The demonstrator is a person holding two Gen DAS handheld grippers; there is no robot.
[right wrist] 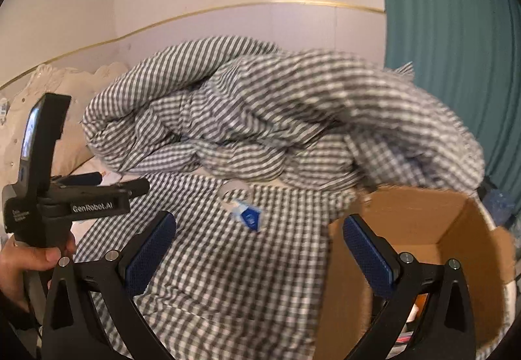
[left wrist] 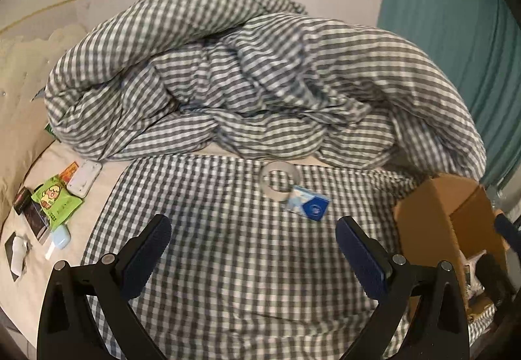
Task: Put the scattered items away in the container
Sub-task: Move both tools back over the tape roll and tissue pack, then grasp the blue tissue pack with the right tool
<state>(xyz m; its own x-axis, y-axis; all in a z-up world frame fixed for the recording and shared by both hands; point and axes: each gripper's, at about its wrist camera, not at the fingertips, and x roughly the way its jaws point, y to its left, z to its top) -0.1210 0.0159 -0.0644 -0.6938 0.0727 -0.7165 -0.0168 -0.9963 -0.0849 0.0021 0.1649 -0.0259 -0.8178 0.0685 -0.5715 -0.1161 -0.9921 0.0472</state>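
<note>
1. Left gripper (left wrist: pixel 252 242): black frame, two blue-padded fingers (left wrist: pixel 148 251) spread wide with nothing between them; it hangs over a flat gingham cloth (left wrist: pixel 228 262) on the bed.
2. Right gripper (right wrist: pixel 259 244): same build, fingers equally wide apart and holding nothing; its right finger stands in front of the cardboard box (right wrist: pixel 423 229).
3. Cardboard box, also at the right edge of the left view (left wrist: pixel 423 216): open-topped, standing at the right end of the gingham cloth; a few items lie at its bottom, too hidden to identify.
4. Clear tape ring (left wrist: pixel 277 179): flat on the gingham cloth, just below the bunched duvet (left wrist: pixel 244 76).
5. Blue-and-white packet (left wrist: pixel 307 205): touching the ring's lower right edge, between the ring and the box.
6. Scattered group on the cream sheet (left wrist: pixel 19 288), far left: green snack packet (left wrist: pixel 57 200), white flat device (left wrist: pixel 84 179), orange card (left wrist: pixel 70 171), dark box (left wrist: pixel 34 218), pale blue case (left wrist: pixel 60 236), black-and-white wrapper (left wrist: pixel 16 254). All lie well apart from the box.
7. Teal curtain (left wrist: pixel 456 34): hanging behind the box.
8. Person's hand (right wrist: pixel 22 265): gripping the left tool's handle, seen in the right view.
</note>
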